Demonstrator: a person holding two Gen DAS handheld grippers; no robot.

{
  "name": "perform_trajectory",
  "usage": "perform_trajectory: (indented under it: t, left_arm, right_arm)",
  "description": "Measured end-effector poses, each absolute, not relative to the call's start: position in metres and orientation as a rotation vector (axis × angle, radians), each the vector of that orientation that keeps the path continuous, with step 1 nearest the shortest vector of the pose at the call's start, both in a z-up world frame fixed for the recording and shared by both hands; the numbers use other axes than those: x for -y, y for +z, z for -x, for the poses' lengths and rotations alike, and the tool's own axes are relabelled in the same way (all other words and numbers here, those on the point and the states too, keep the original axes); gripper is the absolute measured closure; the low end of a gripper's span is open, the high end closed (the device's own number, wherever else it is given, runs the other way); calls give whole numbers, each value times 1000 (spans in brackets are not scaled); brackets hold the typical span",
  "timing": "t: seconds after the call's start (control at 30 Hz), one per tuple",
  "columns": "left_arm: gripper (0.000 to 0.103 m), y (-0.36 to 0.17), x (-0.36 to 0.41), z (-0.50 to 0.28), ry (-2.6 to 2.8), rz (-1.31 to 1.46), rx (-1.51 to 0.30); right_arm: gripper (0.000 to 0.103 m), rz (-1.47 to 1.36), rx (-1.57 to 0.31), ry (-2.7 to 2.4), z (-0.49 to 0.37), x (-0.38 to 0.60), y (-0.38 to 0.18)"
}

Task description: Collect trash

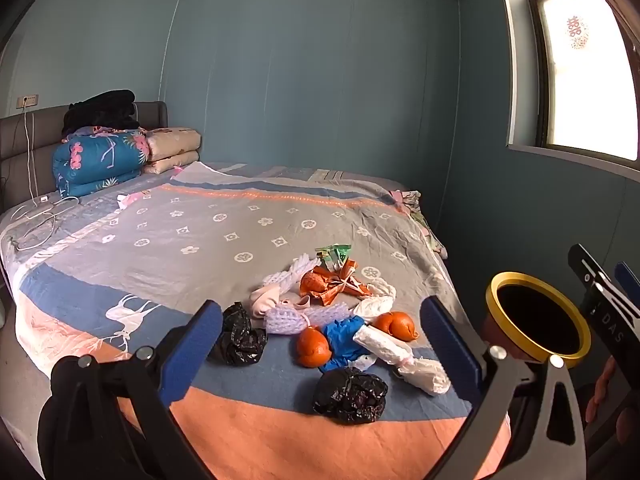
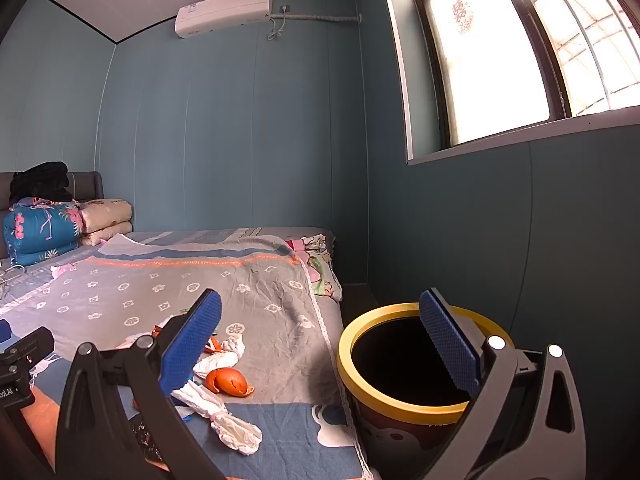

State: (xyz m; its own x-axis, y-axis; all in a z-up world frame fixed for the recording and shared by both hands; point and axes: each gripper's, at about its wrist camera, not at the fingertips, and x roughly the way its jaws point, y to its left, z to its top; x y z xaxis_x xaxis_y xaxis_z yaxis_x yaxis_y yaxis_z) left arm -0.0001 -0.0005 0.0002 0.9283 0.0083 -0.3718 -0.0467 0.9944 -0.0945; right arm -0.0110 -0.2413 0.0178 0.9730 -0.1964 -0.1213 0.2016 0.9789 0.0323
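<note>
Trash [image 1: 332, 320] is lying heaped on the bed [image 1: 224, 236] in the left view — black bags, peels, tissue — and I'm holding the left gripper [image 1: 320, 332] spread wide over it, gripping nothing. Through the right view, I'm keeping the right gripper [image 2: 320, 340] apart and empty near the bin [image 2: 404, 396] beside the bed. Light scraps are risking a slip — or I'm pinching the bedspread instead.

My left gripper [image 1: 320, 344] has two blue fingers [image 1: 192, 354] with a fine waffle-textured pad face, mounted on black linkage arms with silver pivot screws behind the jaws. My right gripper [image 2: 320, 336] is built identically: blue textured pads [image 2: 450, 344], black frame, grey outer bracket, round silver screws.
</note>
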Motion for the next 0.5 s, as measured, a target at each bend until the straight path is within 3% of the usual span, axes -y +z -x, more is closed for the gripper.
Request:
perform_trajectory:
  t: [0.5]
  left_arm:
    - [7,-7,-2,-1,24,121,-399]
  right_arm:
    - [8,-48,-128,-206,10,244,18]
